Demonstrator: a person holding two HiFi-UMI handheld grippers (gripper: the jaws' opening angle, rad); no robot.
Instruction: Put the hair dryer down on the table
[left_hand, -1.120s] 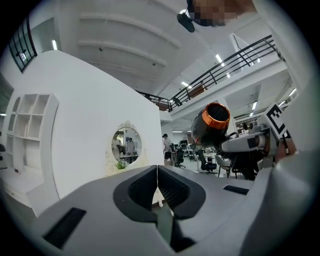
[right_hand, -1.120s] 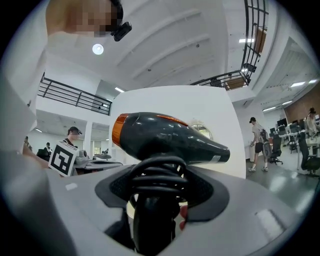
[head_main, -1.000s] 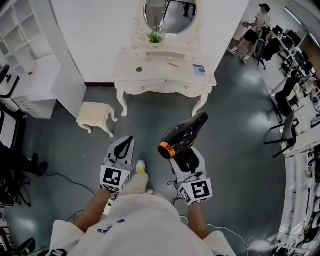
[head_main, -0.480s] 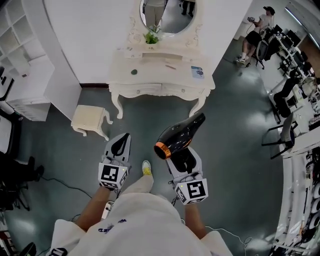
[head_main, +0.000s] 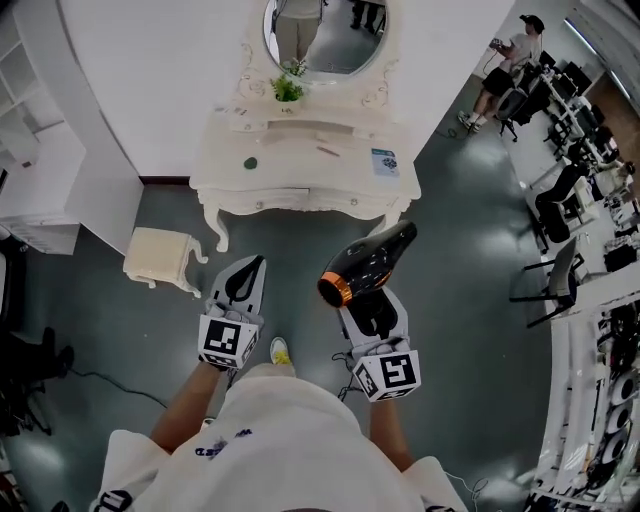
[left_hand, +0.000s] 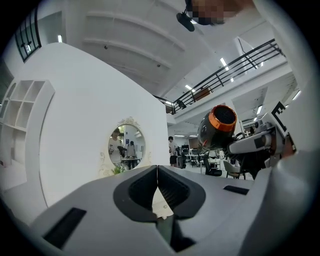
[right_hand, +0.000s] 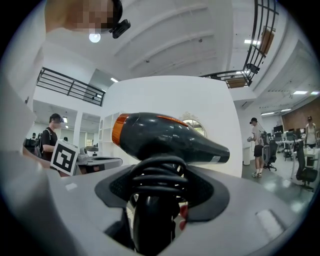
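A black hair dryer (head_main: 366, 266) with an orange ring at its back end is held over the grey floor, nozzle pointing up and right. My right gripper (head_main: 370, 303) is shut on its handle, which has the cord coiled around it (right_hand: 156, 185). The dryer's body (right_hand: 170, 136) lies across the top of the right gripper view. My left gripper (head_main: 250, 272) is beside it on the left, shut and holding nothing, its tips pressed together (left_hand: 157, 175). The dryer (left_hand: 218, 127) also shows in the left gripper view. The cream dressing table (head_main: 300, 180) stands ahead, apart from both grippers.
An oval mirror (head_main: 318, 30) and a small plant (head_main: 288, 88) top the dressing table. A cream stool (head_main: 158, 258) stands at its left. White shelves (head_main: 30, 150) are at far left. Office chairs (head_main: 545, 280) and a person (head_main: 505, 60) are on the right.
The dressing table and stool have slid down and to the left in the head view, now closer. Both grippers keep their pose; the dryer stays in the right one.
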